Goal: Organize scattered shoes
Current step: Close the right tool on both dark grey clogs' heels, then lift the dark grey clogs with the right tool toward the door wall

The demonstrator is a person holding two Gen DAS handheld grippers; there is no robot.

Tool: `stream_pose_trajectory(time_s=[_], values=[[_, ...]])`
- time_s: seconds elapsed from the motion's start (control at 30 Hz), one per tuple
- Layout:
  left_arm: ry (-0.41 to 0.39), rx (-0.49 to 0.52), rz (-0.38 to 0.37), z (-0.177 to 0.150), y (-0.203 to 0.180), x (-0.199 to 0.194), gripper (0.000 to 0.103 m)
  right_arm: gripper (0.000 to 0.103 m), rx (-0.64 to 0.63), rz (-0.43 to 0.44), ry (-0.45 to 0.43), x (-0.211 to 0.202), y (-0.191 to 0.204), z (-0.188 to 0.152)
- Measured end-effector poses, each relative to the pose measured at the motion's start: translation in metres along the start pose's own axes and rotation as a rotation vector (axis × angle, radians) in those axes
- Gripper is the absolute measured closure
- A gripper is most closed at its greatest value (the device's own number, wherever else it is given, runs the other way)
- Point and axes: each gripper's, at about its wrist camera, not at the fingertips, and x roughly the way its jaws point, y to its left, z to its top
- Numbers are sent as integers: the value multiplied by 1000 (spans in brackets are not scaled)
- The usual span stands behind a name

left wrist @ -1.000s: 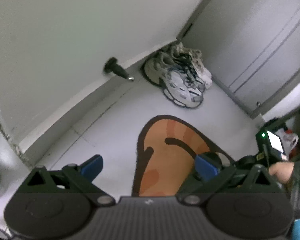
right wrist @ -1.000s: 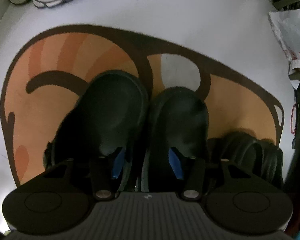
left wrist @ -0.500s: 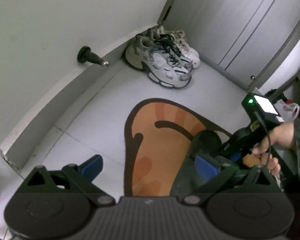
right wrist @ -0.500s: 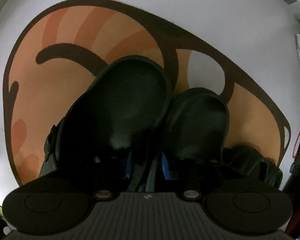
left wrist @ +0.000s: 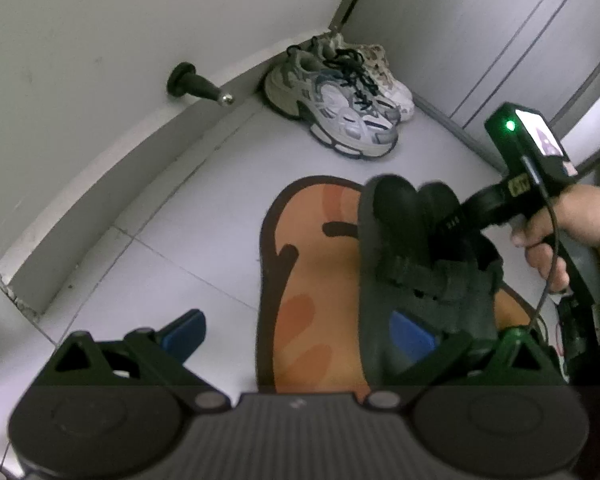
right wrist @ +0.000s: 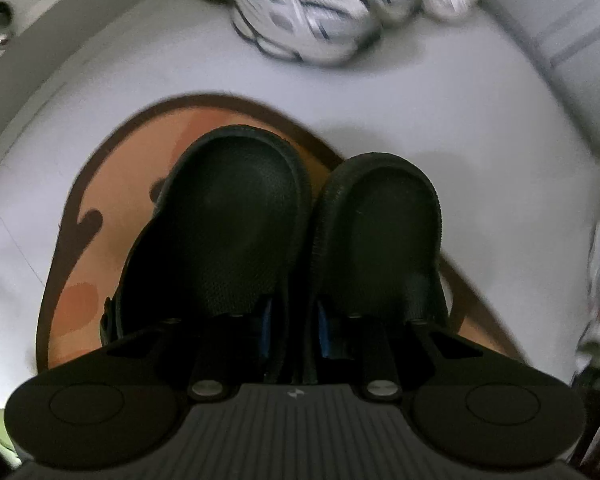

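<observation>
Tiled floor, right gripper pinching rubbery black clogs

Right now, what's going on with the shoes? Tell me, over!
Right gripper shut on the black clogs, pair lifted over the orange mat. Left gripper open, empty. Sneakers parked by the wall. Floor between looks clear.

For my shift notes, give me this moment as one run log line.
right gripper: shut on black clogs, pair raised over orange mat | left gripper: open, empty | sneakers: in corner
</observation>
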Motion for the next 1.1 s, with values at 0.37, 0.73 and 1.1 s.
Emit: stream_pose_trajectory(time_s=[0.37, 0.73, 1.1], values=[[6, -55, 21, 3, 11, 4, 3, 80, -289, -15, -140, -7, 55, 38], [5, -133, 45, 6, 23, 9, 3, 82, -452, -33, -205, 11, 91, 74], [31, -162, 24, 8, 24, 13, 3, 102, -501, -6, -234, 10, 118, 122]])
